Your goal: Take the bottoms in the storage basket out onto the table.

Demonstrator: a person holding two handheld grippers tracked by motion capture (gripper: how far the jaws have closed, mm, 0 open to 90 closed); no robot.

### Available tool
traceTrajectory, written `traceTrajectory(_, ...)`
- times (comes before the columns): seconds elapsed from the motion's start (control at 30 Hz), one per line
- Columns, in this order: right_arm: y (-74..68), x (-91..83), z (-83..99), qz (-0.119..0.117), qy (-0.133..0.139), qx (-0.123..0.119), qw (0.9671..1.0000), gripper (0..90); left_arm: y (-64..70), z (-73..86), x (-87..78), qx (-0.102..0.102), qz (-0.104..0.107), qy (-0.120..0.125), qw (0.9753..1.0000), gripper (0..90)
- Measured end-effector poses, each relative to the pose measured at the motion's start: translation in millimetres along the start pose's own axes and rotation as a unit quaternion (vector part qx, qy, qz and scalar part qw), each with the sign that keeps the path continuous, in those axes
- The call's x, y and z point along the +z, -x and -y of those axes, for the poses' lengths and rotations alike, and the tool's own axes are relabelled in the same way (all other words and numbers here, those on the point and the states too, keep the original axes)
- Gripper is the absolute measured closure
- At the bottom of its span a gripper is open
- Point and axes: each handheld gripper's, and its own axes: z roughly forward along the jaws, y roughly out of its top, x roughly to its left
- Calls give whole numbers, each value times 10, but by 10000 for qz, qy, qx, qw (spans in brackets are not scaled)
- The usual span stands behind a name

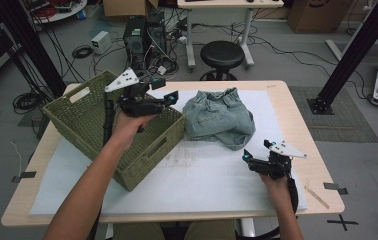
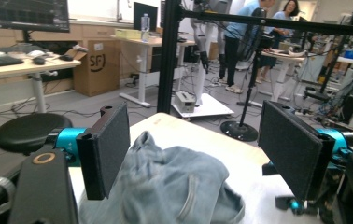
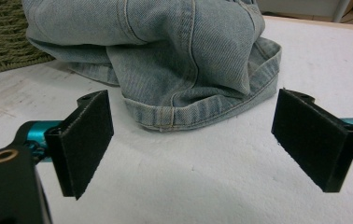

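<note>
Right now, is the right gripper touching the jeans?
Apart. In the right gripper view, bare white table cover lies between the open right gripper and the hem of the jeans.

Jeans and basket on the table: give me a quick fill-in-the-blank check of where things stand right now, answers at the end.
1. The crumpled jeans lie on the white mat beside the woven ____, not inside it.
2. The left gripper is held above the basket, with its jaws ____.
3. The right gripper is low over the mat, with its open jaws pointing at the ____.
4. Neither gripper is ____ the jeans.

Missing words: basket; open; jeans; touching
</note>
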Motion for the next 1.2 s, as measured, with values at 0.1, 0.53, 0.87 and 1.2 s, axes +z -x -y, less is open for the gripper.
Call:
traceTrajectory(0.1,-7,1,-1,-7,-16,-4,10000,127,-71,48,-206,-46,-168,64,9998,255)
traceTrajectory(0.53,-8,5,-3,5,-25,-40,10000,127,-262,201,-834,-223,-492,137,9984,255)
traceTrajectory(0.87,-7,10,-5,21,-45,-24,10000,127,-321,240,-1155,-76,-778,257,9966,255)
traceTrajectory(1.2,-22,15,-8,57,-88,-46,9999,128,-408,344,-1390,-155,-976,304,9946,255)
